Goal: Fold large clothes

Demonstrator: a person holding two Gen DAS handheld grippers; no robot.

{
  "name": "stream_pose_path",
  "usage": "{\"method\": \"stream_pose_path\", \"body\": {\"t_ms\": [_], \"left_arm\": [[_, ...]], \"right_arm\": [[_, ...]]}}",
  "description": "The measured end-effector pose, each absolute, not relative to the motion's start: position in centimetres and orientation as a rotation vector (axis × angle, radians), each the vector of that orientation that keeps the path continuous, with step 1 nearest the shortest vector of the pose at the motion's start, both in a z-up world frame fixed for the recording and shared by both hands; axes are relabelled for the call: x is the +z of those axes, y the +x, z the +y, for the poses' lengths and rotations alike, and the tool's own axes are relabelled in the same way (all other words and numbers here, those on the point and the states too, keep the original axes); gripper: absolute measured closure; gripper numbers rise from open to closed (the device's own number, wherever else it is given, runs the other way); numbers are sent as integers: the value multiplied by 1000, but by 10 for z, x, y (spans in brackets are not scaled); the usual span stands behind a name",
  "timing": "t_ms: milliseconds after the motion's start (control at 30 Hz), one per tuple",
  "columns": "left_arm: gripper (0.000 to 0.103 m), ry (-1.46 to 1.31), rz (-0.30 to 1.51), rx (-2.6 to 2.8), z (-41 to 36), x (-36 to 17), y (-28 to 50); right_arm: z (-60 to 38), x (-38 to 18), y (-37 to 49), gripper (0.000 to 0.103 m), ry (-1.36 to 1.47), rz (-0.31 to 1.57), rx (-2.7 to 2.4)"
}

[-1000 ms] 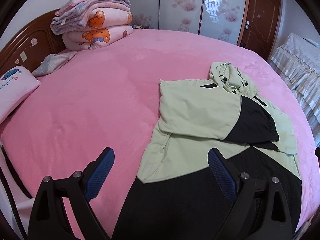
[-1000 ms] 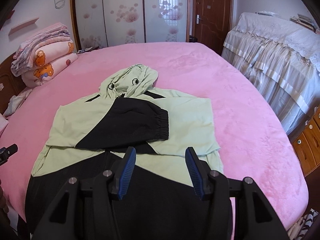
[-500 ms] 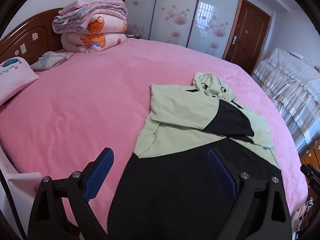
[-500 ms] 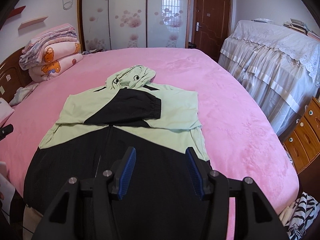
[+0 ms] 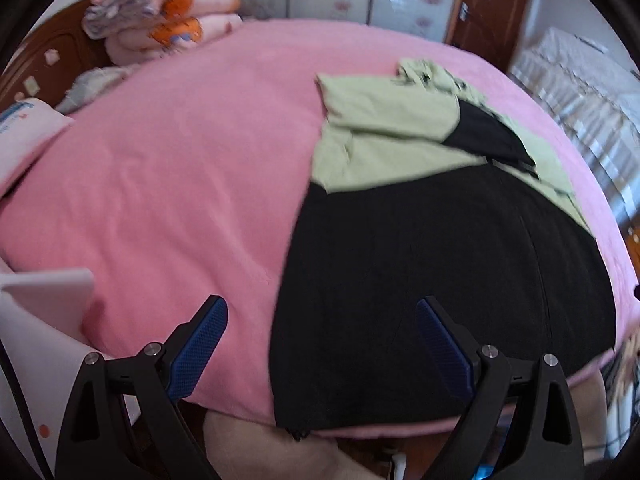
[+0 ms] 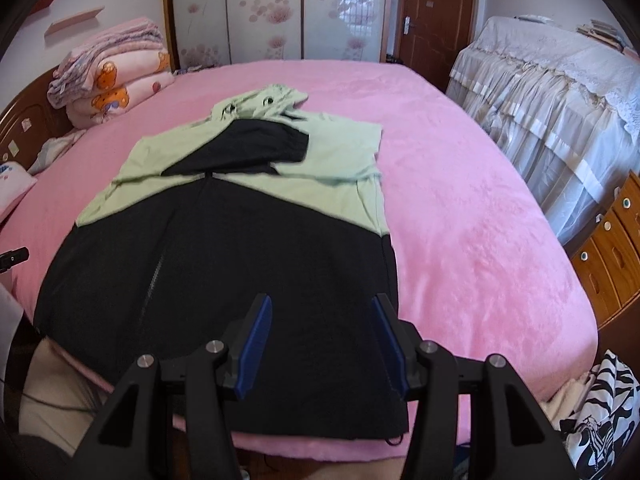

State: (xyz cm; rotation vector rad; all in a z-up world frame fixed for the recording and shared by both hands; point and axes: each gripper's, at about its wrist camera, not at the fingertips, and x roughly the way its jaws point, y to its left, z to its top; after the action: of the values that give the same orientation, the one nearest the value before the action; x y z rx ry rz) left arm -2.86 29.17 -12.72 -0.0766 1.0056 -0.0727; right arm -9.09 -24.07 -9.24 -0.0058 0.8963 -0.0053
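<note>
Sleeves already lie folded across the hoodie ahead; hem fold remains. Left gripper and right gripper hover apart, empty.

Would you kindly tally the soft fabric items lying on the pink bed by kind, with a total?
Hooded jacket, green and black, sleeves folded across its chest: 1
Folded quilts, stacked by the headboard: 2, as far as the stack shows
Pillow at the left edge: 1
Small crumpled cloth beside the quilts: 1
Total: 5
</note>
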Motion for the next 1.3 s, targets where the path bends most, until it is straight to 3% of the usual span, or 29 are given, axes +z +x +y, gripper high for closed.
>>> {"method": "stream_pose_path", "body": {"t_ms": [367, 733, 867, 933, 967, 1000, 1067, 1300], "left_arm": [[9, -156, 1121, -88, 313, -197, -26], [9, -174, 1138, -114, 316, -217, -18], [11, -168, 1148, -127, 313, -219, -17], [31, -146, 1147, -118, 310, -219, -17], [48, -127, 1146, -108, 307, -217, -18], [73, -122, 1147, -108, 304, -216, -16], [95, -132, 1167, -123, 299, -211, -14], [100, -399, 1140, -252, 296, -174, -6]], "right_arm": [[-296, -153, -110, 51, 142, 1011, -27], [-306, -194, -103, 52, 196, 1085, 9], [-304, -197, -99, 63, 193, 1096, 28], [-302, -195, -99, 75, 198, 1098, 36], [-301, -193, -98, 82, 203, 1096, 42], [-300, -190, -99, 85, 201, 1092, 40], [-294, -185, -100, 87, 173, 1082, 31], [-299, -147, -98, 91, 294, 997, 80]]}}
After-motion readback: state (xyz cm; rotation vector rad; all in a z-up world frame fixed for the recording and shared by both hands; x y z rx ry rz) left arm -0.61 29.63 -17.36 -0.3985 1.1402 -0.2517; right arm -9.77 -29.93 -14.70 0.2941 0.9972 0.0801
